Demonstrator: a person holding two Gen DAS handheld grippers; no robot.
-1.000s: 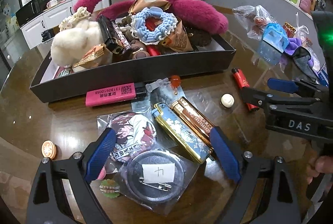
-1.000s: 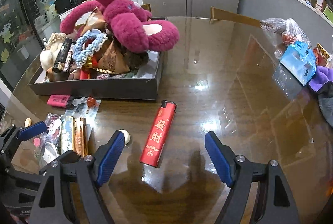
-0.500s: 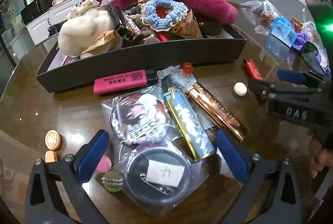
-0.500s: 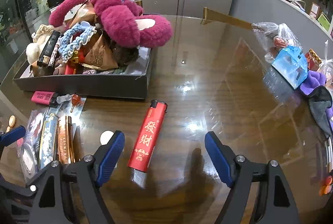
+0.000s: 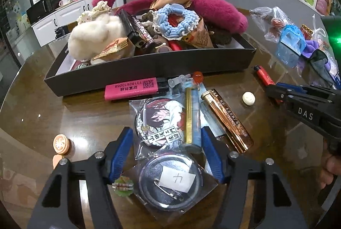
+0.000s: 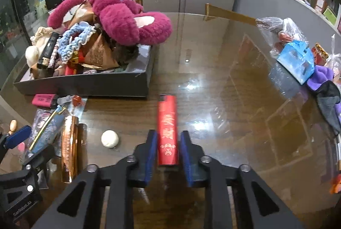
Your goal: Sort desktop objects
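A glossy brown table (image 6: 213, 71) carries a black tray (image 5: 149, 67) heaped with a crimson plush toy (image 6: 127, 22) and small clutter. The right gripper (image 6: 166, 150) has just been closing, and its blue pads now clamp a red lighter (image 6: 167, 128) lying in front of the tray. The left gripper (image 5: 166, 154) has also been narrowing; its jaws straddle a bagged anime badge (image 5: 159, 120) and a blue-and-gold lighter (image 5: 192, 118), the right pad against the lighter's end, the left pad clear of the bag.
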